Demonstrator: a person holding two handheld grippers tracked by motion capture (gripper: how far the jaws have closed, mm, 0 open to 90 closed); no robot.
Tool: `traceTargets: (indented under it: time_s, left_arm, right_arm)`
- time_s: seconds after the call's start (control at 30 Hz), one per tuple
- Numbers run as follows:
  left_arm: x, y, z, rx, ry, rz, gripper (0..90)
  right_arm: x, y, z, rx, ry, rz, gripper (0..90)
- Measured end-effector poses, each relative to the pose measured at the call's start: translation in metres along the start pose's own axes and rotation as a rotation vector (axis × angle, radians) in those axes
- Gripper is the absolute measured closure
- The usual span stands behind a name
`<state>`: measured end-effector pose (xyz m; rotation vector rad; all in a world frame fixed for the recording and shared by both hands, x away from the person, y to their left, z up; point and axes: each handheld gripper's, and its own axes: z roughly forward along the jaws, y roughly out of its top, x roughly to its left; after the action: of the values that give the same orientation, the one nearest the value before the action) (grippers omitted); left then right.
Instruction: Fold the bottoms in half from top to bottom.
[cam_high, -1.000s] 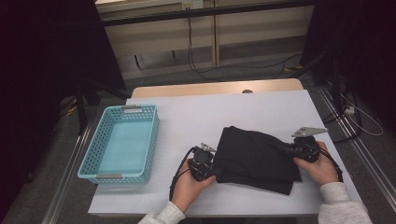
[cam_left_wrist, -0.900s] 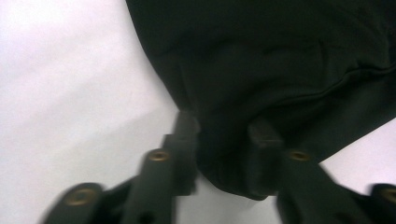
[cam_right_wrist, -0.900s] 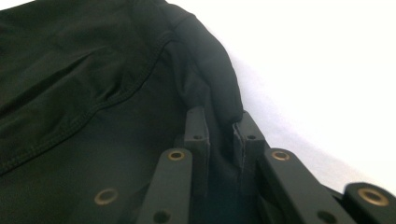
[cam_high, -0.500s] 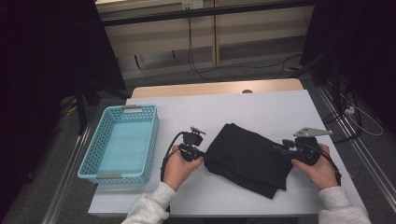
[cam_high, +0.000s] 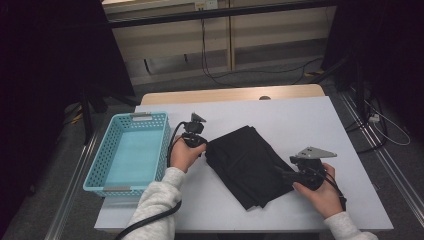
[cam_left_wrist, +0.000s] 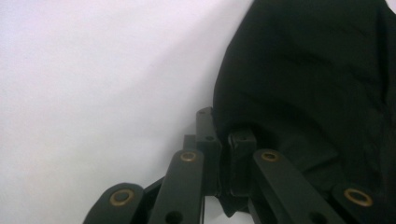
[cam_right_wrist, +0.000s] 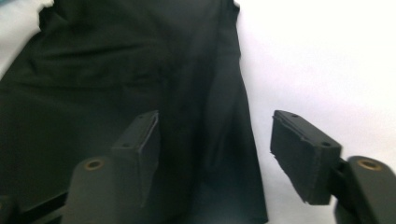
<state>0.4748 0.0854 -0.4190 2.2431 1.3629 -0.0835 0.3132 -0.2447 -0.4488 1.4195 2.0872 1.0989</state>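
Black cloth (cam_high: 249, 165) lies folded in the middle of the white counter (cam_high: 300, 120), right of the blue basket (cam_high: 131, 152). Left tool (cam_high: 199, 143) is clamped on the cloth's near-left edge. Right tool (cam_high: 283, 172), whose jaws have just been opening, stands spread over the cloth's right edge without pressing it.

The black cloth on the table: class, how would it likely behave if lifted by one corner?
The black cloth would probably droop, since it lies folded with soft creases. It likely weighs little, being thin. It shouldn't roll or tip.
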Motion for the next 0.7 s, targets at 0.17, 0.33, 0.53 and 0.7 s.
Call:
traceTargets:
  time_s: [0.17, 0.33, 0.53, 0.7]
  left_arm:
    - [-0.001, -0.002, -0.004, -0.019, 0.018, 0.005, 69.3]
    - [0.000, -0.006, -0.013, -0.022, 0.040, 0.010, 45.2]
    - [-0.010, -0.007, -0.010, -0.018, 0.051, 0.043, 30.9]
    - [-0.012, -0.005, 0.000, 0.009, 0.082, 0.037, 27.5]
  right_arm:
    - [-0.004, -0.007, 0.009, 0.042, 0.004, 0.059, 28.7]
    - [0.009, -0.007, 0.013, 0.059, 0.012, -0.002, 29.8]
    - [0.013, -0.007, 0.011, 0.061, 0.009, 0.017, 49.9]
    - [0.017, -0.007, 0.010, 0.063, 0.036, 0.032, 66.6]
